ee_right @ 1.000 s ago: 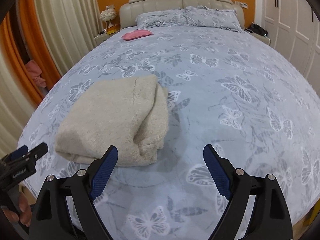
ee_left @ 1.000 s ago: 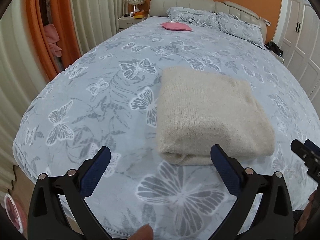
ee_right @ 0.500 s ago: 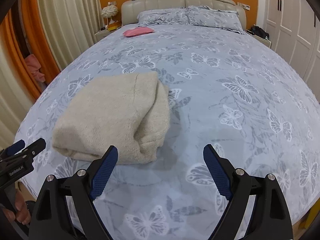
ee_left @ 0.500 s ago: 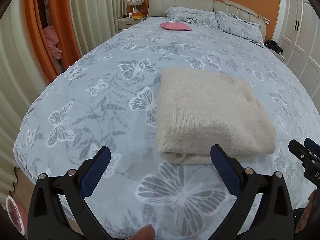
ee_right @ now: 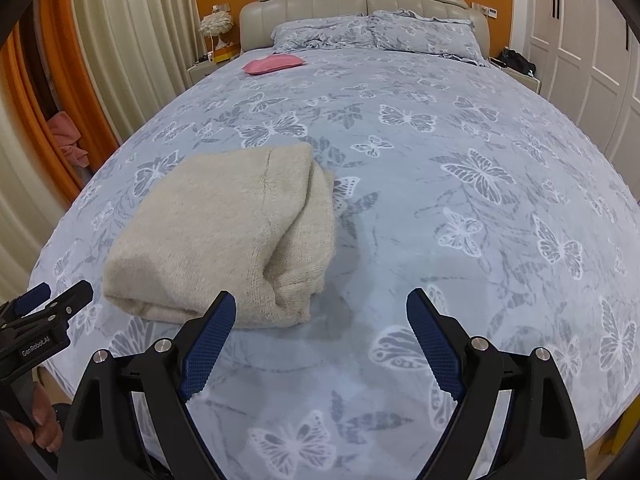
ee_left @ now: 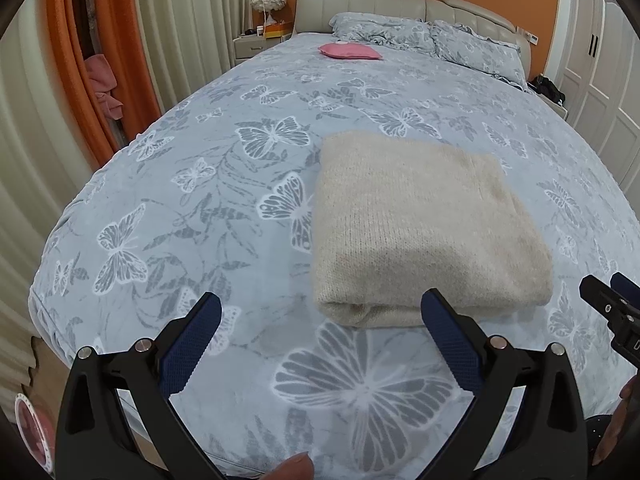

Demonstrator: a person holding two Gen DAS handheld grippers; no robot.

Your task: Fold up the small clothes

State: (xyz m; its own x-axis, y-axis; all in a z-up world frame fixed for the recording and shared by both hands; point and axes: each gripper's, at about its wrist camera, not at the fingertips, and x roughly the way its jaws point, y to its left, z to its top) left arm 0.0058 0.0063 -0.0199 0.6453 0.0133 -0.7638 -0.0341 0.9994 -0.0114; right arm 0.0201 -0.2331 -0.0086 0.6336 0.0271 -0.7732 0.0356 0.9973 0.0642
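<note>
- The folded beige sweater (ee_left: 424,224) lies on the butterfly-print bedspread (ee_left: 192,208), as it did a second ago; its fold and position are unchanged.
- The left gripper (ee_left: 320,320) hovers with fingers spread wide and empty; the sweater's near edge sits at about 1 o'clock from it, not touched.
- The right gripper (ee_right: 320,312) is likewise wide and empty, with the sweater (ee_right: 224,232) at about 11 o'clock. In its view the sweater now appears a little farther off.
- A pink pillow (ee_left: 350,51) rests near the pillows (ee_left: 424,38) at 12 o'clock.
</note>
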